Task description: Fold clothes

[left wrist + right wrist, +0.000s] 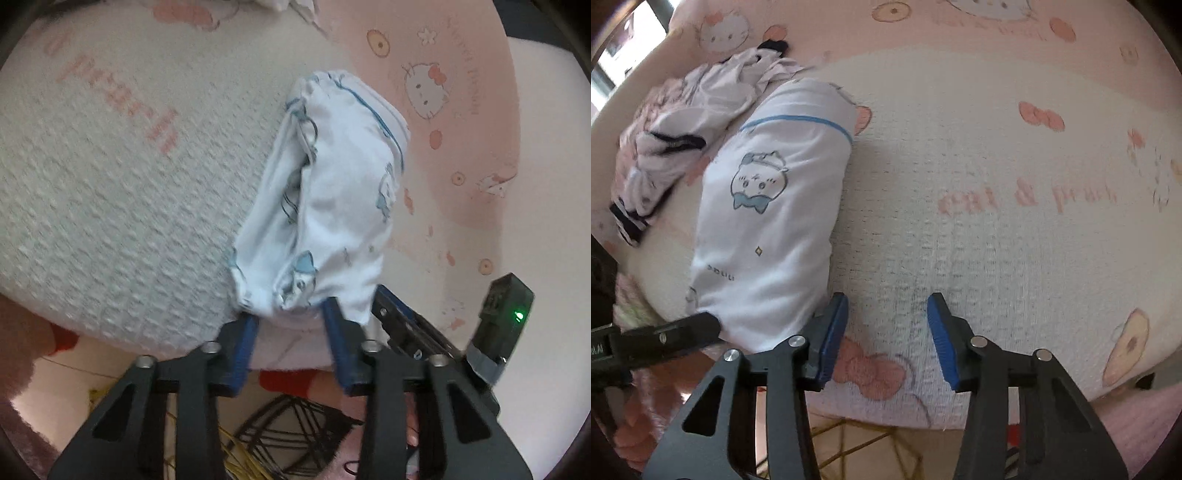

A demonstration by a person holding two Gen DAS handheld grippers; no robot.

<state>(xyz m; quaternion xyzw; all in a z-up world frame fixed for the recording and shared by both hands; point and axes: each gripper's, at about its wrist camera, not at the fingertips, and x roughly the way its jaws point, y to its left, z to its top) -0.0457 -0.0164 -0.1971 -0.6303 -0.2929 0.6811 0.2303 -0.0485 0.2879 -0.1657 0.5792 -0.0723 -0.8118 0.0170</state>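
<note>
A: Where is the garment?

B: The white garment (332, 192) with blue trim and small cartoon prints lies bunched lengthwise on the blanket (110, 184), a pink and cream cover printed with cats and bows. In the right wrist view the same garment (768, 206) shows a blue-bowed cartoon face and a blue line across its upper part.

A: And the left claw?

B: The left claw (291, 314) stands at the near end of the garment. The cloth's lower edge hangs down between the blue pads (243, 343), which are part way apart. Whether they press on the fabric cannot be told; the edge seems only to rest in the gap.

A: The right claw?

B: The right claw (888, 332) is spread over the bare blanket (997, 258), nothing between its pads. Its left pad (833, 336) sits just beside the garment's near corner. In the left wrist view the right claw (384, 306) reaches in from the right, its tip at the garment's lower right edge.

A: Anything else on the bed?

B: A second heap of clothes (683, 140), pale with dark trim, lies crumpled beyond the white garment, touching its far end. Below the bed's edge a dark wire frame (288, 432) shows on the floor.
</note>
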